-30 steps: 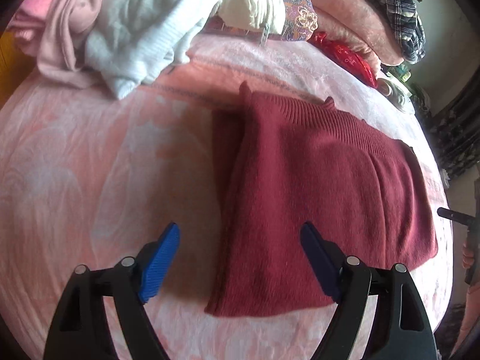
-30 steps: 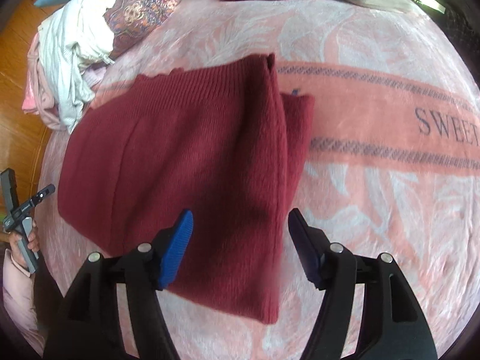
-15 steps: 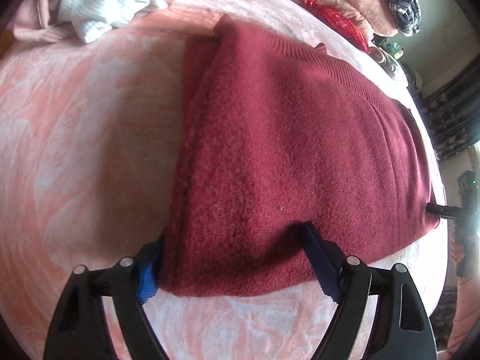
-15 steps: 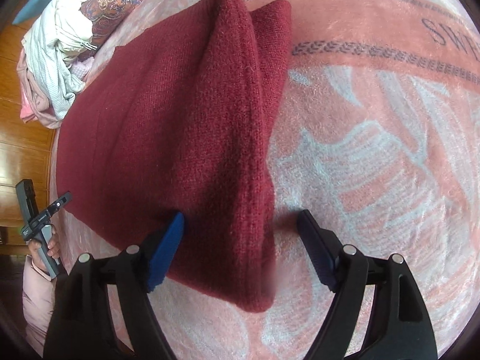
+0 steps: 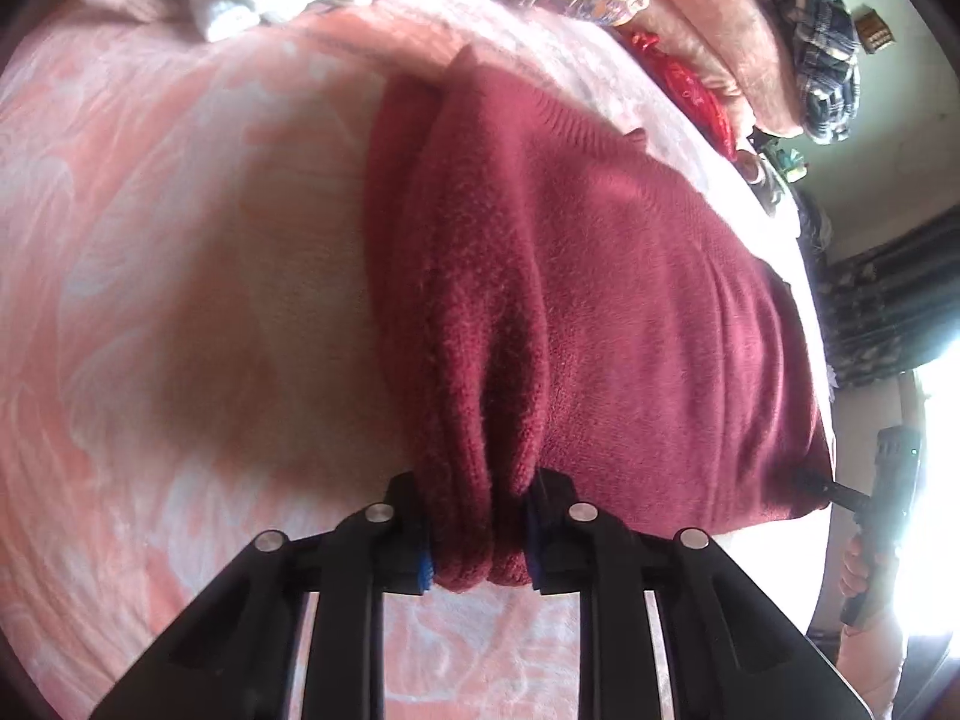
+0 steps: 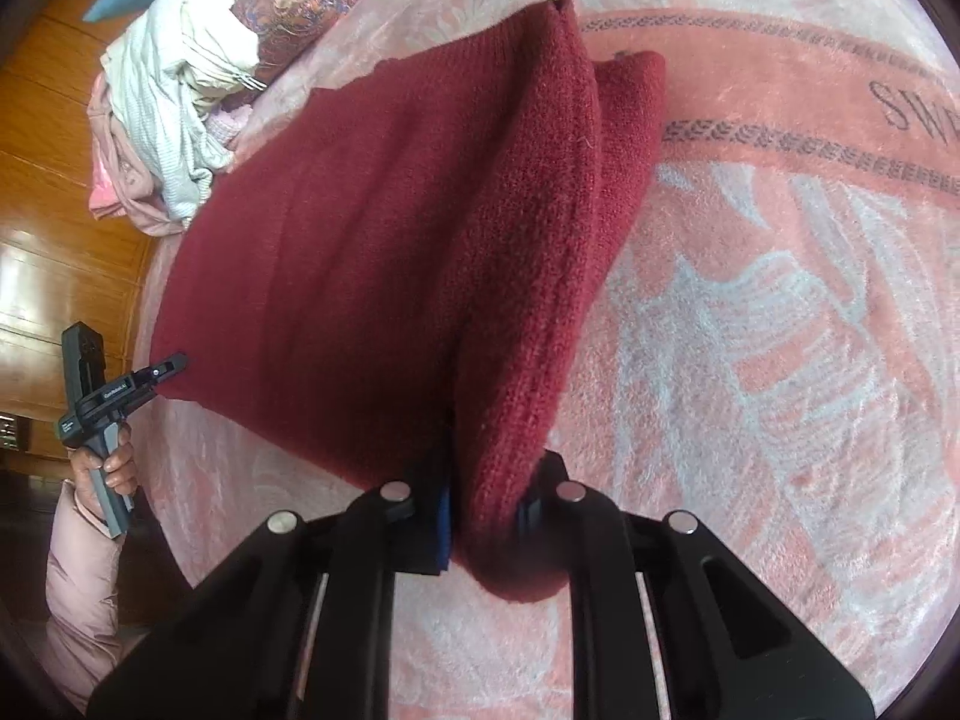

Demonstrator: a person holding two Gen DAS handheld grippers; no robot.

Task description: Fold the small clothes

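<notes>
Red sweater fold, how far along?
Done: the red sweater lies on the pink blanket with its sides already folded in. In hand: the left gripper and right gripper are closing on its two near corners, knit bunched between the pads. Left: the final fold away from the camera, then the pile of clothes.

Sweater (image 5: pixel 600 300) lying on blanket (image 5: pixel 180 300), filling frame centre, near corners sitting between jaws closing at lower centre in both wrist views. Clothes pile (image 6: pixel 174 96) sitting upper left of right view, behind sweater. Stacked bedding (image 5: pixel 750 30) lying upper right of left view. Left gripper (image 6: pixel 171 367) touching sweater's far corner at left edge of right view.
</notes>
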